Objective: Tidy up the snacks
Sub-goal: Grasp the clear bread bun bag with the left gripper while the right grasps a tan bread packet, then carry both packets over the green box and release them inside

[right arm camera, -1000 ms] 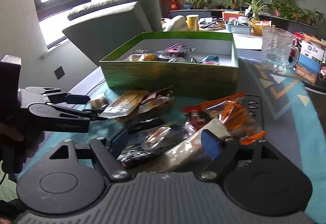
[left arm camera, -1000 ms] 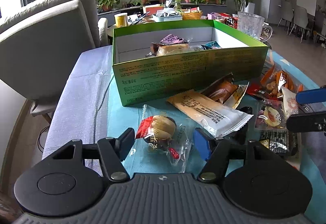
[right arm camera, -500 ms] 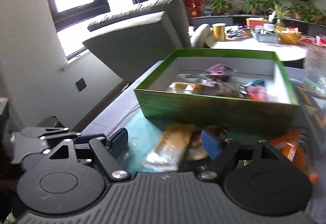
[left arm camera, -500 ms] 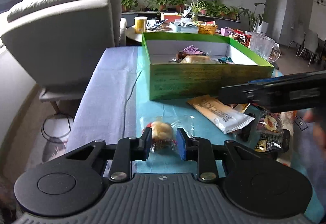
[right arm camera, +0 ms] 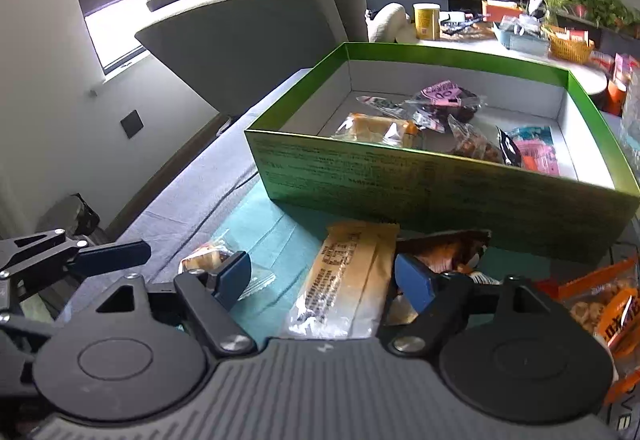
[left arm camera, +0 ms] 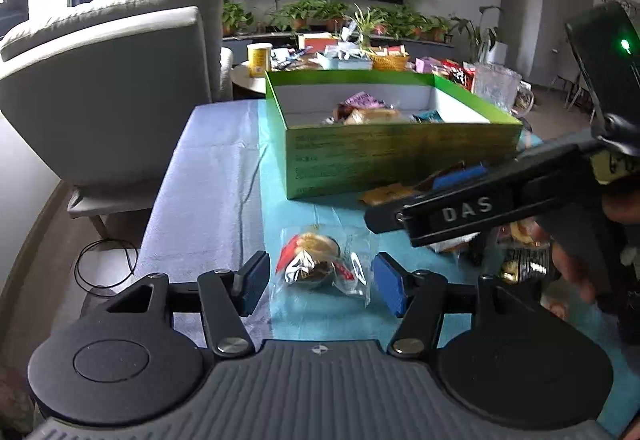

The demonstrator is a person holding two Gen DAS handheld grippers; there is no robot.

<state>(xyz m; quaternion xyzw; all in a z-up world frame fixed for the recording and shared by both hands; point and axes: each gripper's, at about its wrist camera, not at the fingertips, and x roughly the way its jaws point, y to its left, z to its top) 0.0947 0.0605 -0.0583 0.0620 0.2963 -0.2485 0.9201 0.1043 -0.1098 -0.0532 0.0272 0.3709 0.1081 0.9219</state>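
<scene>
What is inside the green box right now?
The green box holds a wrapped cake, a pink-labelled packet, a clear nut bag and a pink-and-teal packet. Its near wall hides the floor closest to the camera.

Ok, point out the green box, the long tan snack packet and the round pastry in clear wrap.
green box point(right arm camera: 420, 180), right wrist view, on its near outer wall.
long tan snack packet point(right arm camera: 348, 272), right wrist view, mid-wrapper.
round pastry in clear wrap point(left arm camera: 316, 252), left wrist view, on the pastry.

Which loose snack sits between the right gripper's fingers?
The long tan packet, lying lengthwise between the open right gripper. The round pastry sits in the left gripper instead; the orange bag lies off right.
</scene>
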